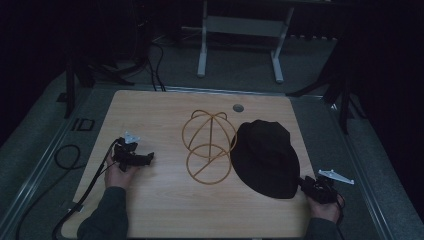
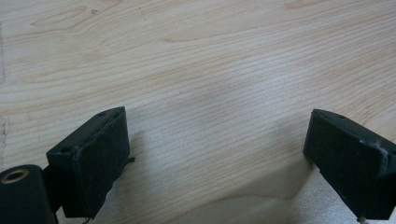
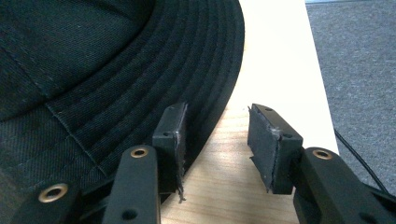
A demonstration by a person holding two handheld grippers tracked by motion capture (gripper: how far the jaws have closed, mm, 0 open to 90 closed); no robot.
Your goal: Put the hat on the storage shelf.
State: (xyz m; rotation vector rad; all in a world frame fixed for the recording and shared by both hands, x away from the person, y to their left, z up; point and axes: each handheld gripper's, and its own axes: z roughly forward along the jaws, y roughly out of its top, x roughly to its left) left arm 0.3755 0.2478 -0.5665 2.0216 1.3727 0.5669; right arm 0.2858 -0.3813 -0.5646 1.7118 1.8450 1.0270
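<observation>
hat (image 3: 93,70) crown cut off, stand (image 1: 210,145) base part-hidden

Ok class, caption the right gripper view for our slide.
Open right gripper at the stitched brim of a black bucket hat.

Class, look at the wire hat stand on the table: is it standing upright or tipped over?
Tipped over. The wire hat stand lies on its side on the table, its ring base facing the camera, beside the black bucket hat.

- A light wooden table (image 1: 160,210) with rounded corners takes up the middle of the high view.
- A small round grey grommet (image 1: 238,107) sits near the table's far edge.
- Grey carpet (image 1: 235,70) surrounds the table.
- A white metal frame (image 1: 240,30) stands on the carpet beyond it.
- Black cables (image 1: 155,65) trail across the floor at far left.
</observation>
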